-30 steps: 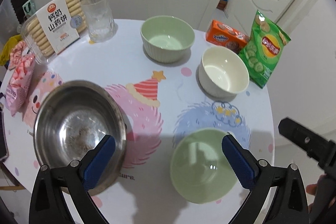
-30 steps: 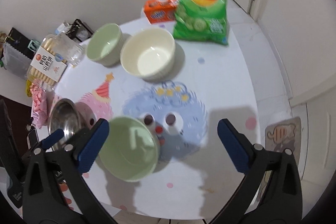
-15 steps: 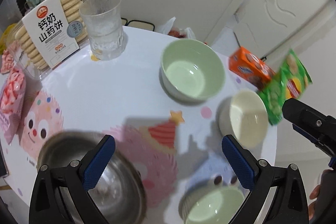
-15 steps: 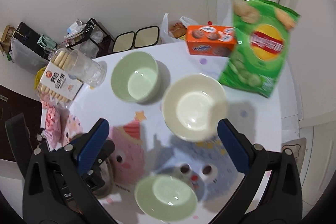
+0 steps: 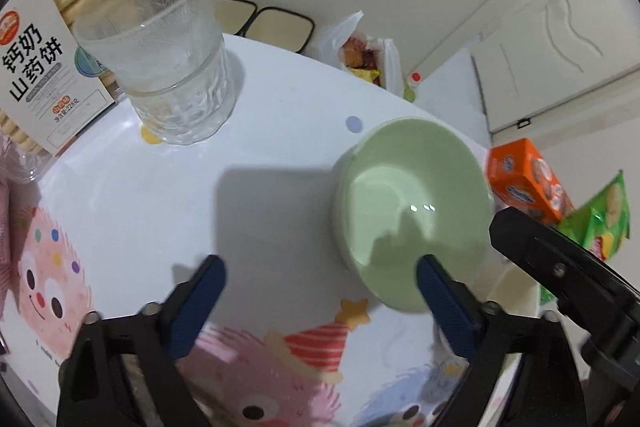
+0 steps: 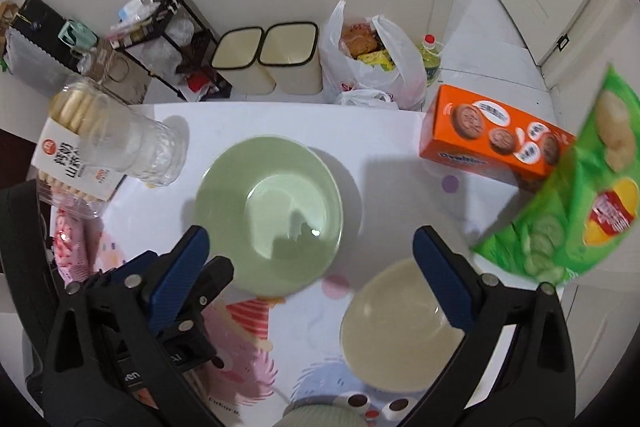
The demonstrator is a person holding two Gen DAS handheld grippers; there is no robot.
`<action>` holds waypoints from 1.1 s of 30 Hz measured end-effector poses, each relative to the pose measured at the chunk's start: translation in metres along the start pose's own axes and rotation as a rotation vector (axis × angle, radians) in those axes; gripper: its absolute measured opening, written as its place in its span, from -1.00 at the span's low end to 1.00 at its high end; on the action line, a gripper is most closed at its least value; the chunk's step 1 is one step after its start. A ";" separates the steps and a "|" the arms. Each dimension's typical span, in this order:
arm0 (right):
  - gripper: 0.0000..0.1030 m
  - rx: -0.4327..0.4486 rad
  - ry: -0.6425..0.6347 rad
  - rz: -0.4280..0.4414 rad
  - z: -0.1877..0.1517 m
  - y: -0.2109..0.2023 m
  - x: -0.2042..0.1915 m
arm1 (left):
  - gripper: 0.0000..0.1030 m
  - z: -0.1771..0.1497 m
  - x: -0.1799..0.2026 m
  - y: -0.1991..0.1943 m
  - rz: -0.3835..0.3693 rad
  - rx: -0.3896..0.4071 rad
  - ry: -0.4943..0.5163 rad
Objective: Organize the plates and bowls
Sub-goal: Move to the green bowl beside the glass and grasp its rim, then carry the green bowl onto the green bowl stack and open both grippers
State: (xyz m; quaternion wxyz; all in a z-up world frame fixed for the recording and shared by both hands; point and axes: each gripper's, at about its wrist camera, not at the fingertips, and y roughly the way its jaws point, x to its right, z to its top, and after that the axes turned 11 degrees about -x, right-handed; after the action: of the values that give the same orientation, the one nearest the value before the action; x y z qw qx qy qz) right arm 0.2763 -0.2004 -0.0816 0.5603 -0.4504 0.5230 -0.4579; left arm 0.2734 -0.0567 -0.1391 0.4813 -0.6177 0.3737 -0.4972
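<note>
Since a second ago both grippers have been carried away from the near edge of the table (image 5: 280,131), where a steel bowl and a second green bowl lay under them, and brought up to the green bowl (image 6: 269,214) at the far side; this is judged to be the approach to a first pick, with no bowl yet stacked. The left gripper (image 5: 320,301) is held with its jaws wide apart and nothing between them, its right pad just at the near rim of the green bowl; the right gripper (image 6: 308,277) is likewise spread wide and holds nothing, the green bowl lying ahead of its left pad. The green bowl is seen upright, empty, smooth and glossy inside with a ribbed outer wall; the cream bowl (image 6: 400,327) stands just beside it towards the chip bag (image 6: 576,203), upright and empty; the glass (image 5: 168,67) stands apart on the green bowl's other side.
</note>
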 end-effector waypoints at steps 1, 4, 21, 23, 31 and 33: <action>0.79 -0.011 0.007 0.000 0.002 0.004 0.002 | 0.46 0.002 -0.001 0.003 0.000 -0.007 -0.007; 0.71 -0.041 0.022 0.005 0.007 0.018 0.006 | 0.28 0.008 0.000 0.013 -0.012 -0.041 -0.013; -0.73 -0.097 0.100 0.014 0.019 0.047 0.021 | -0.79 0.028 0.005 0.026 -0.100 -0.048 -0.009; -0.81 -0.100 0.104 0.021 0.019 0.048 0.022 | -0.79 0.029 0.005 0.025 -0.102 -0.047 -0.008; -0.85 -0.094 0.100 0.012 0.015 0.049 0.020 | -0.81 0.032 0.003 0.024 -0.104 -0.054 -0.009; -0.85 -0.094 0.096 0.012 0.012 0.049 0.019 | -0.82 0.031 0.001 0.022 -0.097 -0.050 -0.005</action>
State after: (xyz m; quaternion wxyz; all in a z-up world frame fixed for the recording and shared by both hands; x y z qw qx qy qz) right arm 0.2915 -0.2103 -0.1328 0.5155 -0.4507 0.5729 -0.4505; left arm 0.3040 -0.0566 -0.1616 0.4420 -0.6479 0.3545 -0.5091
